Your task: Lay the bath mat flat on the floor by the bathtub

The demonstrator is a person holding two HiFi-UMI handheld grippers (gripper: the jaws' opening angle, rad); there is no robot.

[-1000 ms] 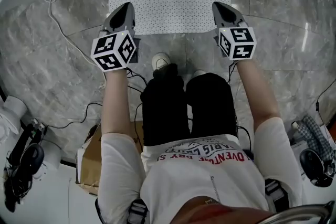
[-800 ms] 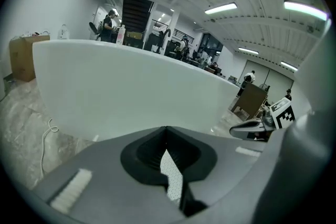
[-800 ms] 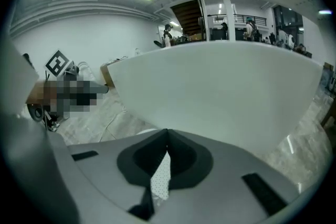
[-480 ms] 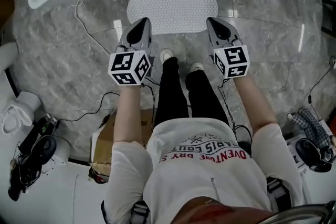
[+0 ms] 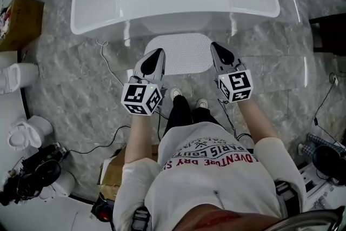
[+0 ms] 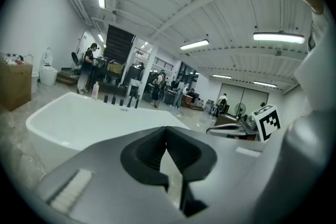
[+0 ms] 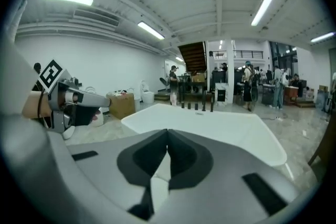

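Step in hand: the laying looked done, so what remained was probably a standing check with the tools lifted off.
Left tool [image 5: 158, 53]: jaws were shut tip to tip with nothing between them, held up in the air over the mat's left end.
Right tool [image 5: 215, 47]: likewise shut and empty, held over the mat's right end.
Doing it well: both tools should have stayed clear of the mat so that no edge got dragged; the eye should have run round the rim for a lifted corner or fold. Only if one showed would a pinch at that edge and a gentle pull outward have been called for.
Bath mat [image 5: 178, 54]: pale, a rounded oblong with a fine dotted surface; no crease or curl showed from above.
Position: it lay flat on the grey marbled floor [image 5: 81, 84], long side along the near wall of the white bathtub [image 5: 178, 21], roughly centred on it. Whether its far edge touched the tub's base could not be told.
Person's shoes [image 5: 175, 93]: they stood just short of the mat's near edge.
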